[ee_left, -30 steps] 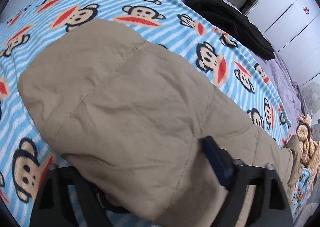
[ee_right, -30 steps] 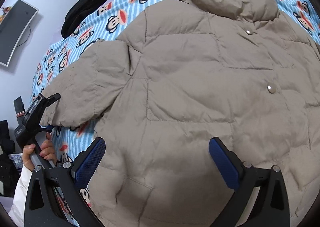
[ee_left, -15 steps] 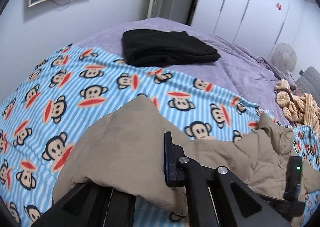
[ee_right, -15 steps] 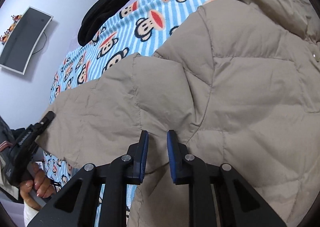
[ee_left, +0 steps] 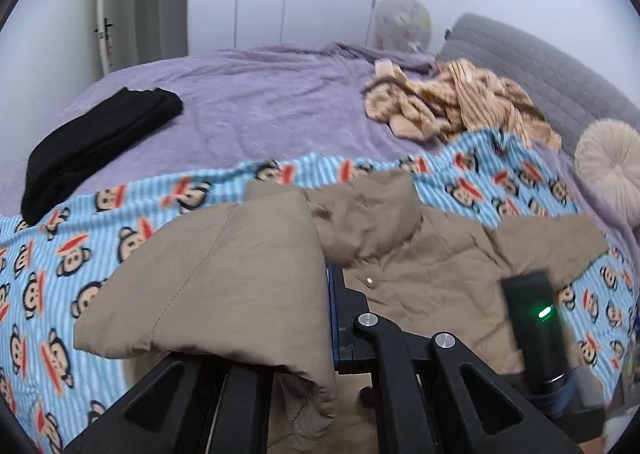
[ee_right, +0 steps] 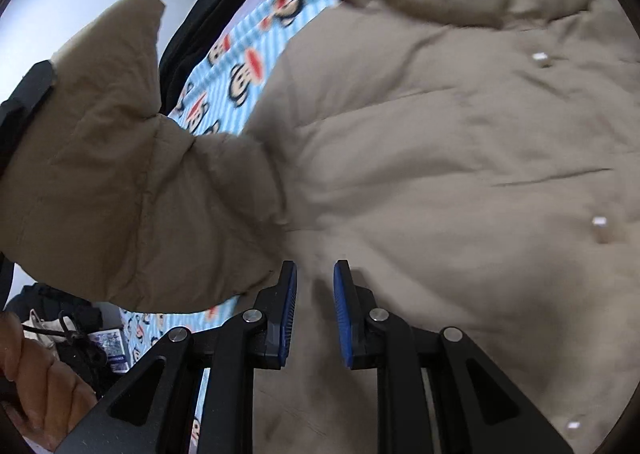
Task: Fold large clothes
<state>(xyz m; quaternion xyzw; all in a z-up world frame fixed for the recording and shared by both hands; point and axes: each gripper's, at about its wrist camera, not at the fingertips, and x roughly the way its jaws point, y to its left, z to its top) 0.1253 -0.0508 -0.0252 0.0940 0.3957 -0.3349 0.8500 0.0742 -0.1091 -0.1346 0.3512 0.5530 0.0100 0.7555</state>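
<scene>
1. The left hand-held gripper (ee_left: 326,318) is clenched on the sleeve (ee_left: 224,274) of the tan puffer jacket (ee_left: 436,278); the sleeve drapes over its fingers, raised off the blanket.
2. The right wrist view shows that same sleeve (ee_right: 120,190) lifted at the left, with the left tool's black body at the cuff end.
3. The right hand-held gripper (ee_right: 315,314) hovers over the jacket's body (ee_right: 460,174) near the underarm, its blue pads (ee_right: 289,318) drawn close with a narrow gap; I cannot tell whether any fabric is pinched.
4. The jacket lies front-up, snaps showing, on the monkey-print blanket (ee_left: 52,266) spread on the bed (ee_left: 280,106).
5. Far left on the purple sheet sits a folded black garment (ee_left: 100,142).
6. Far right lies a crumpled striped beige garment (ee_left: 460,102), a round cushion (ee_left: 612,170) beside it.
</scene>
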